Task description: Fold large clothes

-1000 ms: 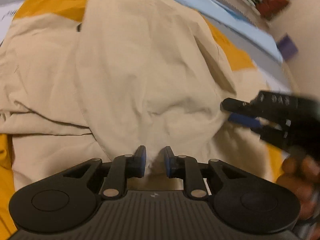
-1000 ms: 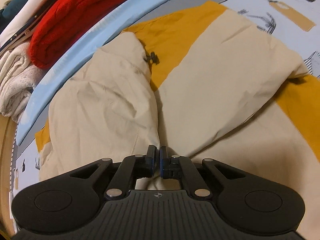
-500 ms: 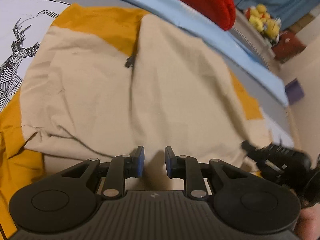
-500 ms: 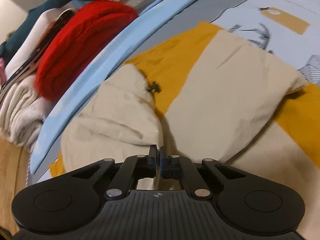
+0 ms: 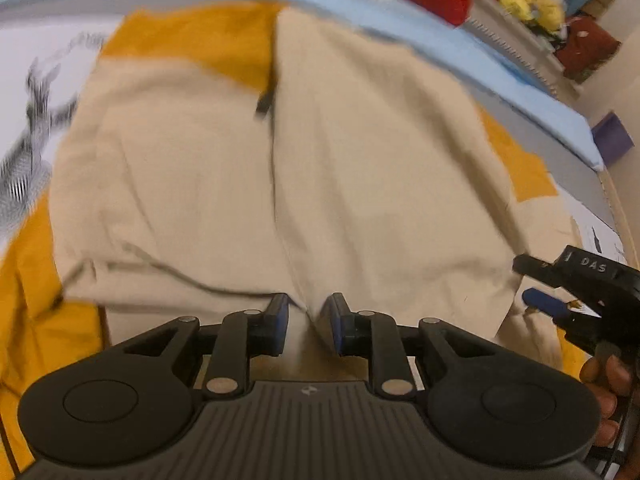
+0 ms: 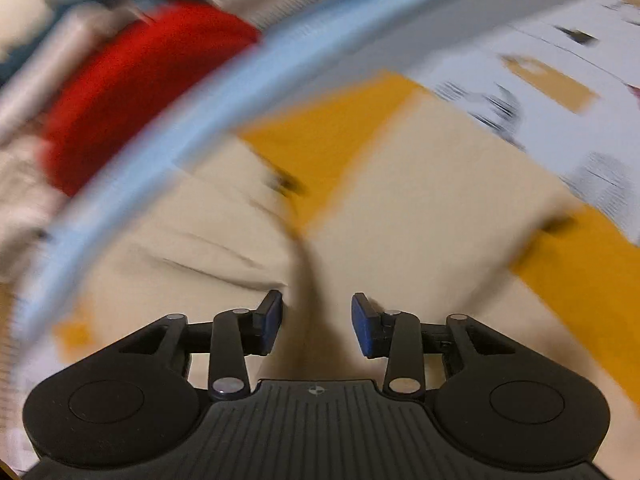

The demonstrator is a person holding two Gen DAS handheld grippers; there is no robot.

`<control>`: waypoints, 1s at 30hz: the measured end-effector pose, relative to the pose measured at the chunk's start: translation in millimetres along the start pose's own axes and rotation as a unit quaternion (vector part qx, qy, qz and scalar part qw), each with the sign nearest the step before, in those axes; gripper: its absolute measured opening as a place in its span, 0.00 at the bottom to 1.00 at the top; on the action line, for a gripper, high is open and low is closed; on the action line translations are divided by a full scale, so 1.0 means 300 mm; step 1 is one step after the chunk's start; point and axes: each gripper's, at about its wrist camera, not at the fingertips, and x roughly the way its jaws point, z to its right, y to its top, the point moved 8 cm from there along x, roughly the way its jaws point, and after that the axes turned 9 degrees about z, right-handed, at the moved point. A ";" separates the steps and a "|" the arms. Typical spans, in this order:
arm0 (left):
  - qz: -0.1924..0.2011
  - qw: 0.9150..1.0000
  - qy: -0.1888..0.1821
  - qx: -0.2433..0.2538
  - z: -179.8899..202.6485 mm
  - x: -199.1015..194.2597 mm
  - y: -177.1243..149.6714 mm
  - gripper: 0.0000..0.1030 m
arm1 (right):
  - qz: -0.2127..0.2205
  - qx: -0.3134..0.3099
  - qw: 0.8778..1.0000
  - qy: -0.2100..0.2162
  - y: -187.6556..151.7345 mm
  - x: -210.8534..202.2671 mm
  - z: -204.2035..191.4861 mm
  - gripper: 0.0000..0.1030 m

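The beige-and-mustard jacket (image 5: 360, 184) lies spread across the middle of both views, its two beige panels meeting at a centre seam with a small dark zipper pull (image 5: 263, 105) in the upper middle. The left gripper (image 5: 307, 320) pinches a raised ridge of beige cloth at the near hem. The right gripper (image 6: 317, 320) is opening, its pads clear of the fabric beneath. To fold well, I judge the released side should settle flat before the left lets go, edges aligned along the seam. The cloth looks thin, matte and softly creased. Behind it run a pale-blue bed edge (image 5: 500, 92) and a red knit (image 6: 132, 80).
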 end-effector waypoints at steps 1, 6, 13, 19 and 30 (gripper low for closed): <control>0.018 1.000 -0.006 0.011 0.017 -0.019 0.016 0.24 | 0.001 0.007 1.000 -0.001 0.003 -0.002 0.006 0.44; 0.051 0.996 -0.045 0.051 0.112 -0.047 0.025 0.36 | 0.069 -0.032 0.997 0.024 0.054 -0.085 -0.069 0.44; 0.091 0.994 0.028 0.054 0.097 -0.070 0.059 0.36 | 0.101 -0.039 0.993 0.047 0.076 -0.128 -0.105 0.44; 0.074 0.992 -0.076 0.067 0.203 -0.053 0.048 0.36 | 0.053 -0.034 0.991 0.117 0.025 -0.109 -0.162 0.45; 0.007 0.996 -0.007 0.088 0.133 0.035 0.007 0.36 | -0.038 -0.031 0.993 0.104 -0.028 -0.037 -0.121 0.46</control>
